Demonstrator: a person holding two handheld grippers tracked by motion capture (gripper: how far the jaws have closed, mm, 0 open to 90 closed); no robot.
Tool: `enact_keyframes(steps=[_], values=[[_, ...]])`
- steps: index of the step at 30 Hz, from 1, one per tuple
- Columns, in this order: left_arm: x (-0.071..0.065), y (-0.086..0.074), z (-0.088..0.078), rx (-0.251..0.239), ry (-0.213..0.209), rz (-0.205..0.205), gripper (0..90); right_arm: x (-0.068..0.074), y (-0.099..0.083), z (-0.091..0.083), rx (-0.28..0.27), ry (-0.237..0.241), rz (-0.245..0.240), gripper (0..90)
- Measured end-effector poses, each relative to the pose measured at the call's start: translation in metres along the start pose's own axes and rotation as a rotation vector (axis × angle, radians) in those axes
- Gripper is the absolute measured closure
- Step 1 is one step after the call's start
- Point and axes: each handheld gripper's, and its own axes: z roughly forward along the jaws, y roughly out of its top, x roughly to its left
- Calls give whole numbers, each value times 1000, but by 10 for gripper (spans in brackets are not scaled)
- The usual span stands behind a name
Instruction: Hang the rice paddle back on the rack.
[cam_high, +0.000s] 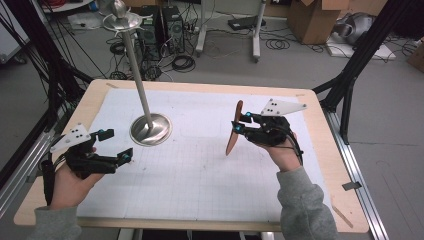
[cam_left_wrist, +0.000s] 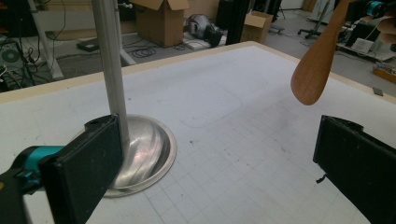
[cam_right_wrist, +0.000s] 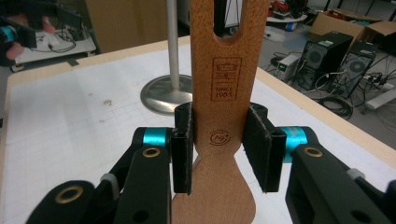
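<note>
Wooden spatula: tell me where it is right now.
In the high view the wooden spatula is clamped in the right gripper, right of the metal stand.

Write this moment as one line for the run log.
right claw: shut on flat slotted wooden spatula, held off table | left claw: open, holding nothing | tall steel stand with round base: upright on table

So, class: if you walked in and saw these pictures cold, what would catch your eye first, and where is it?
Most striking is the wooden spatula held almost upright above the right half of the table, clamped in the right gripper. Next comes the tall metal stand, its round base resting left of centre on the white gridded mat. The left gripper hovers open near that base, holding nothing.
</note>
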Motion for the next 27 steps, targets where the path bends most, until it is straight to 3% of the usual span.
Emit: enact_keyframes(steps=[5,15,20,27], values=[[-4,5,-2,-36,-55,-23,24,-2,7,2,-17,-6,15,647],[-4,3,-1,-30,-54,-25,24,-8,27,16,-18,-17,18,647],[-1,2,-2,-34,-56,-37,24,-8,37,25,-16,-55,7,646],[-1,2,-4,-39,-57,-28,23,-4,54,36,-24,-48,-1,646]])
